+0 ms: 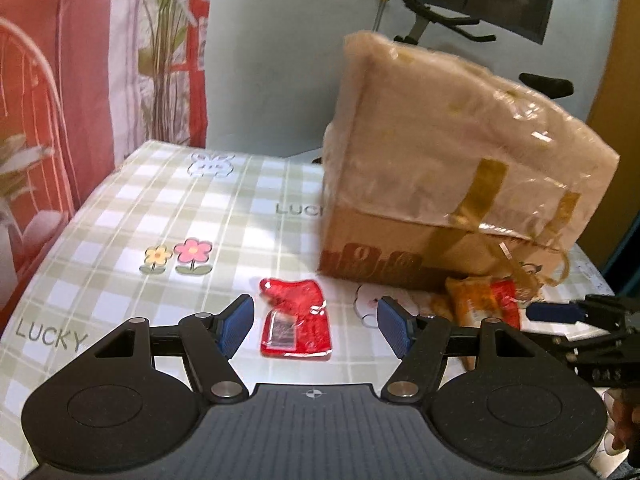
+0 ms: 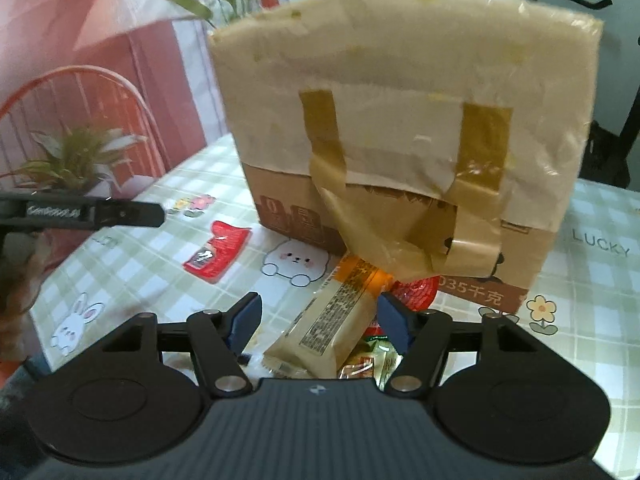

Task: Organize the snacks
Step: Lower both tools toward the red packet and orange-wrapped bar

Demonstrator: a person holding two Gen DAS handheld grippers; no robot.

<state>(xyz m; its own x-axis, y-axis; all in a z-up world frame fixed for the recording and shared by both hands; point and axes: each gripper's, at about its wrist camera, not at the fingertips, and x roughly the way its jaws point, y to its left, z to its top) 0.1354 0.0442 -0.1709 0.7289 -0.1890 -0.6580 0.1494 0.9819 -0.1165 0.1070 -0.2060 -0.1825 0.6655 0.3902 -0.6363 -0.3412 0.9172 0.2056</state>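
Left hand-held gripper (image 1: 316, 326) is spread wide above the red packet (image 1: 296, 324) on the tabletop (image 1: 120, 220). Right hand-held gripper (image 2: 318, 322) is also wide, its fingers flanking the beige snack bar (image 2: 340, 316), apparently without contact.

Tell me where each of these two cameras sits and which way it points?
Left wrist: rides the left claw, looking along its open fingers at the red packet; right claw at right.
Right wrist: rides the right claw, facing the yellow bar; left claw at left.
Shared: box, red packet, tablecloth.
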